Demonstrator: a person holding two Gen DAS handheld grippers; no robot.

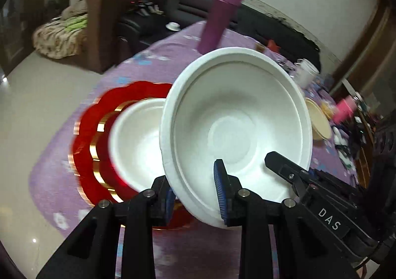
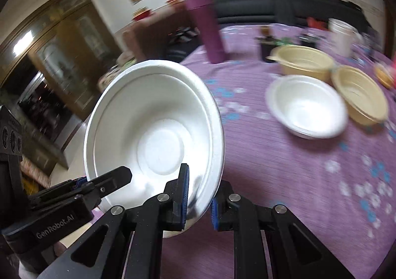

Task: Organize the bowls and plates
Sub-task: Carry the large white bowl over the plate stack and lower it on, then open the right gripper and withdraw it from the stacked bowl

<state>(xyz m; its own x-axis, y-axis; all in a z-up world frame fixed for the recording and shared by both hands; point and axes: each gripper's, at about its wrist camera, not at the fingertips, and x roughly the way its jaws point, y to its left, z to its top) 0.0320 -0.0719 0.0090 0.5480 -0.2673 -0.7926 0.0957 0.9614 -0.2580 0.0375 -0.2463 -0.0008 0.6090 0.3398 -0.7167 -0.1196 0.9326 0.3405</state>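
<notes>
Lighting, both wrist views: you get soft, even indoor light, moderately bright, with dark vignetted corners. Glare: a hot sheen on the held white bowl (image 2: 158, 130) near its lower wall in your right view; gold bands on the red plate (image 1: 99, 140) flash bright in your left view. A bright reflection sits in the glass cabinet (image 2: 61, 51). Blur: motion smear across the purple tablecloth (image 2: 309, 180), the purple flask (image 1: 217, 19) and the red plate; gripper fingers (image 1: 222, 192) stay sharp. Distortion: strong fisheye bending of walls and table edge toward the rim.
</notes>
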